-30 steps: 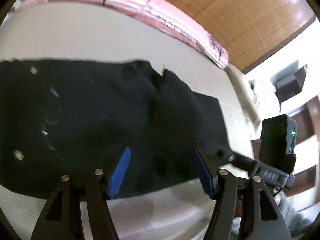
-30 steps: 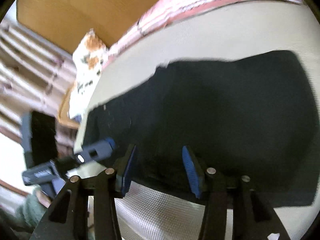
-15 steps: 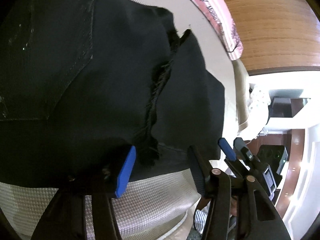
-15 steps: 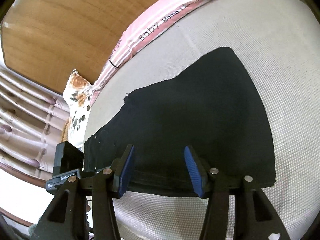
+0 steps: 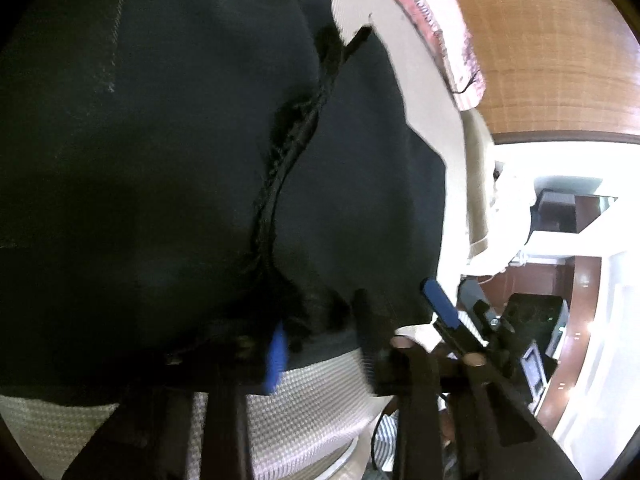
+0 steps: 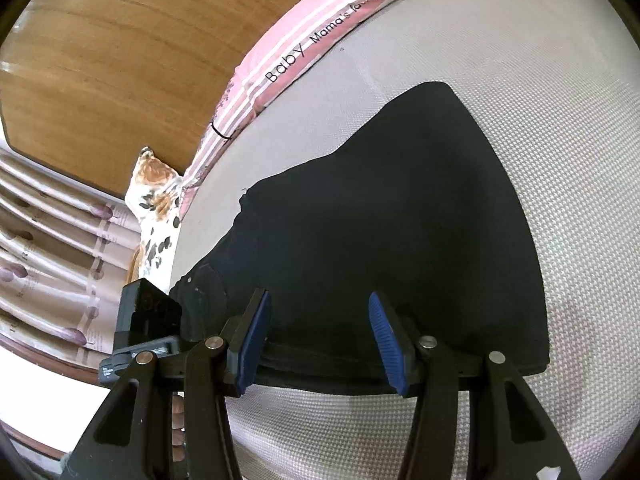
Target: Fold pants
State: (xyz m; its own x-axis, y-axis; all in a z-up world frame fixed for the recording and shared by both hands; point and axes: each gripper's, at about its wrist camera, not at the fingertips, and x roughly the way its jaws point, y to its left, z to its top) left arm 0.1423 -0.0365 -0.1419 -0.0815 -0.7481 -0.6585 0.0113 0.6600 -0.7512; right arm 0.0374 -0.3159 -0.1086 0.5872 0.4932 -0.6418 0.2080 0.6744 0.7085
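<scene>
The black pants (image 6: 380,220) lie flat on the woven mattress (image 6: 560,160). The left tool (image 5: 320,340) has just been closing on their near hem. The right tool (image 6: 318,336) stands wide astride it; a shallow bite may slip.

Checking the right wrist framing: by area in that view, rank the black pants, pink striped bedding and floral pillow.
1. black pants
2. pink striped bedding
3. floral pillow

The bedding and pillow lie farther off, so this ranks apparent size only.
</scene>
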